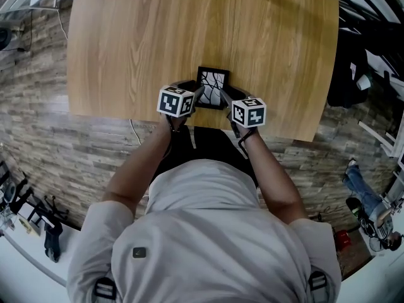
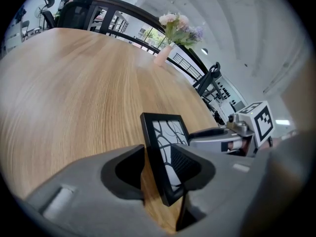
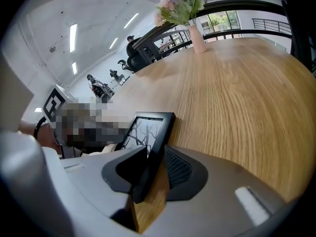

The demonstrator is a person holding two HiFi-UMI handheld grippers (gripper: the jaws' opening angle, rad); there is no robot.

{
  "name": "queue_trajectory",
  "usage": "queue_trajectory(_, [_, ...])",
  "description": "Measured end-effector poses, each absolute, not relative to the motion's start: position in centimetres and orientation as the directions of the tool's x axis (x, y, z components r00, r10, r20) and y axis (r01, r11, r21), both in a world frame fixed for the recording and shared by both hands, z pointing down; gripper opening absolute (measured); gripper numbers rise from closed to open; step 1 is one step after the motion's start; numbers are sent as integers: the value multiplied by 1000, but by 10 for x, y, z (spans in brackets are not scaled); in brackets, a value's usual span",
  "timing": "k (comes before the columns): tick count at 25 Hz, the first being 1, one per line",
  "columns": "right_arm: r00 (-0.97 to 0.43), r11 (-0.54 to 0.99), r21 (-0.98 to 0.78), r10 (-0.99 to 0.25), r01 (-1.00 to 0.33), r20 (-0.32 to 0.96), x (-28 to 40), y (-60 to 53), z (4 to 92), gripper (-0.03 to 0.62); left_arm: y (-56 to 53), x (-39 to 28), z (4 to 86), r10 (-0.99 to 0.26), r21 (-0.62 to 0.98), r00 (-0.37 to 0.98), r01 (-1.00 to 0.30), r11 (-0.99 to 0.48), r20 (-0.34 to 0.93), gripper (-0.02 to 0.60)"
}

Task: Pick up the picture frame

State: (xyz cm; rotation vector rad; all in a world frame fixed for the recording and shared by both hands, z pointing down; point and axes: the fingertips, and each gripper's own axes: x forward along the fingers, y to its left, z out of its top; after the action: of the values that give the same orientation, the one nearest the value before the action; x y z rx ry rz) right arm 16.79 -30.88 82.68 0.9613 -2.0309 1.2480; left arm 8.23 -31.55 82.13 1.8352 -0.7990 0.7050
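Left gripper [image 2: 160, 154], right gripper [image 3: 155, 154] (unclenched) — astride picture frame [image 1: 213, 84].

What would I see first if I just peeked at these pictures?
A small black picture frame with a branchy drawing stands near the person's edge of the wooden table. The left gripper and right gripper flank it, open jaws around its side edges. At the far end are flowers in a pink vase.
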Motion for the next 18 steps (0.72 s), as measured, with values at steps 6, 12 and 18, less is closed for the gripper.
queue_trajectory(6, [-576,289,-504,-280,-814,768,168,-311,828,115,-317,86,824,-206,528,604,-784,-325,770,141])
queue_trajectory(12, [-551,278,-482,-295,-831,781,168,-313,823,106,-320,83,826,-202,526,590,-797,-296,782,94])
queue_trajectory(18, [-542,284,-465,-348,-838,765,166,-323,804,97,-331,80,806,-258,533,600,-796,-286,757,94])
